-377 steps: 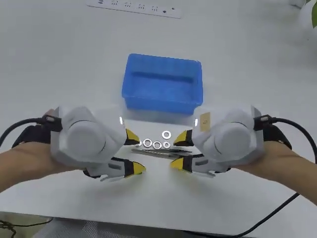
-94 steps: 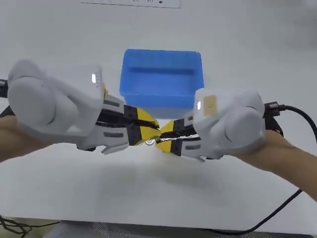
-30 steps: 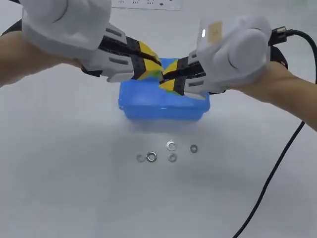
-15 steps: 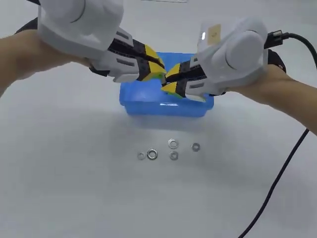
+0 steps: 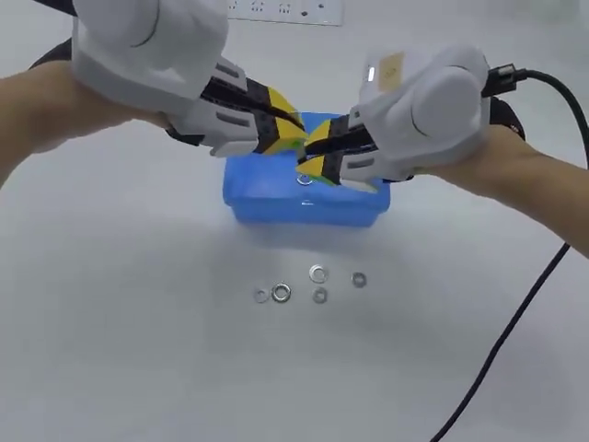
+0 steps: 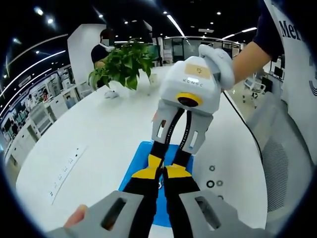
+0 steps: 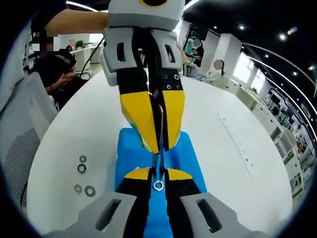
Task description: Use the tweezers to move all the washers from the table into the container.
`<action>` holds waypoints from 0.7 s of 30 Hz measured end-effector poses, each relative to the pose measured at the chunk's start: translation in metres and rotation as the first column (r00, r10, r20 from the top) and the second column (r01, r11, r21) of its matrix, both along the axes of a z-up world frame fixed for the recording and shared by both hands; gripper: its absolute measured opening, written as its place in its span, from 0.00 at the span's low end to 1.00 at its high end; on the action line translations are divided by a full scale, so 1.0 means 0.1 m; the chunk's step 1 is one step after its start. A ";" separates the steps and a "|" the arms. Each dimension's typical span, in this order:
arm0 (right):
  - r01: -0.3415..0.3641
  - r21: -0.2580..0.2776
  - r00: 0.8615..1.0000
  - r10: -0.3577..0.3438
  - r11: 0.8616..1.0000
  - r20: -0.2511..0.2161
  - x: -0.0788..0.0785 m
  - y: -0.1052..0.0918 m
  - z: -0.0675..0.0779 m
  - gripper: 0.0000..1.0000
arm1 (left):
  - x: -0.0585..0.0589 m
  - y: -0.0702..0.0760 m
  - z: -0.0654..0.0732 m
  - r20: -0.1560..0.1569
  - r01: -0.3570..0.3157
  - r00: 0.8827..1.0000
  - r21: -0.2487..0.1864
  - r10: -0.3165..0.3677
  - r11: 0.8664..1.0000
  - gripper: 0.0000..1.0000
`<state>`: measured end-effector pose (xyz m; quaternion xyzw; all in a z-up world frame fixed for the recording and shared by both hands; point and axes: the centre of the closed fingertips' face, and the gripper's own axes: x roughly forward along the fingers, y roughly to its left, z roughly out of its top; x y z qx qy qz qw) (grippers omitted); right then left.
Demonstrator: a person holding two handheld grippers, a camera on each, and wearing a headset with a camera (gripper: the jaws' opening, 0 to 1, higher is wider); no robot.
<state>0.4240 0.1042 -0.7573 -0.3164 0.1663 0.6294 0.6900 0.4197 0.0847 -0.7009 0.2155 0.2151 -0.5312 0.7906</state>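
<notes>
I find the left tool and right tool tip to tip above the blue container. Both appear clamped on the tweezers, whose long axis runs left to right between them. The gripped washer hangs at the tweezer tips, directly over the container's interior. I judge release needs only the right tool easing. Loose washers lie on the tabletop, on the container's near side.

My left gripper and right gripper were white-bodied, with black jaws tipped yellow. The container was bright blue, the tweezers steel-grey, the washers silver on the white table, and the cable black.
</notes>
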 end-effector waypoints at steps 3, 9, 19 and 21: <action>0.001 0.016 1.000 -0.001 1.000 0.007 -0.05 0.02 0.11 0.11 | -0.04 0.01 0.10 0.019 0.006 1.000 0.004 -0.006 1.000 0.07; -0.026 0.042 1.000 0.026 0.999 -0.002 -0.27 0.05 0.29 0.11 | -0.29 0.02 0.28 0.038 0.030 0.999 0.000 -0.030 1.000 0.07; -0.066 0.098 0.998 0.067 0.993 -0.007 -0.86 0.12 0.59 0.10 | -0.85 0.08 0.57 0.062 0.059 0.996 -0.041 -0.056 0.997 0.07; -0.063 0.109 0.998 0.065 0.992 -0.019 -0.97 0.14 0.59 0.10 | -0.96 0.10 0.55 0.068 0.056 0.996 -0.052 -0.052 0.997 0.07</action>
